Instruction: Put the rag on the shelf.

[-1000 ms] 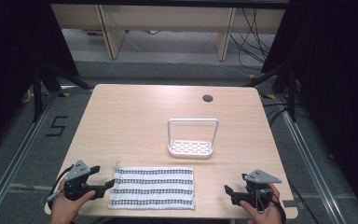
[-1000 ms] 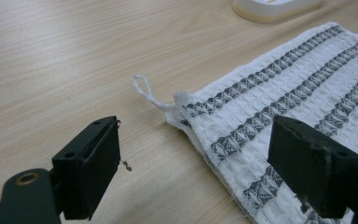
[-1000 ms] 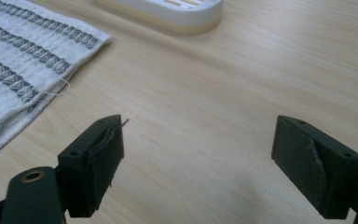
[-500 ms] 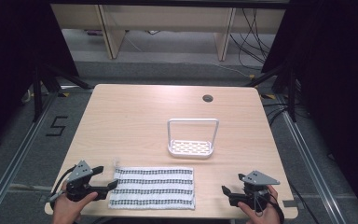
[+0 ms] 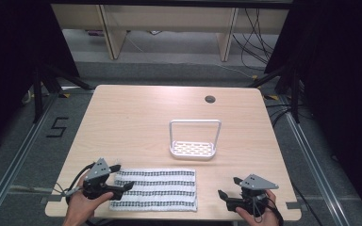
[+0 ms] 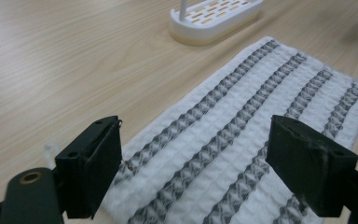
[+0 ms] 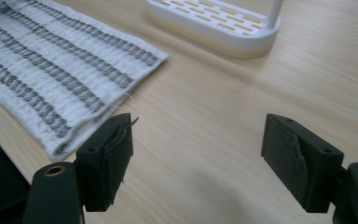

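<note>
On the table [image 5: 136, 113] near edge, striped towel [image 5: 155, 188] lies flat, white rack [image 5: 193, 149] beyond it. My left tool [image 5: 122, 178] gapes over its left end, right tool [image 5: 228, 187] spread, empty, off right. No grasp yet; I'd guess pinching the edge next.

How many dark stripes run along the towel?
4, running lengthwise across the towel: one by its far edge, two through the middle, one by the near edge. The left hand-held gripper overlaps its left end.

A light wood-grain table [image 5: 136, 117] with rounded corners stands on a grey floor [image 5: 169, 70]. A round cable hole [image 5: 210, 99] sits near the table's far right edge. Beyond the table stands pale wooden furniture [image 5: 169, 19], with black cables [image 5: 252, 33] trailing beside it. Black curtains [image 5: 9, 61] hang left and right of the table. A "5" [image 5: 57, 127] marks the floor left of it.
</note>
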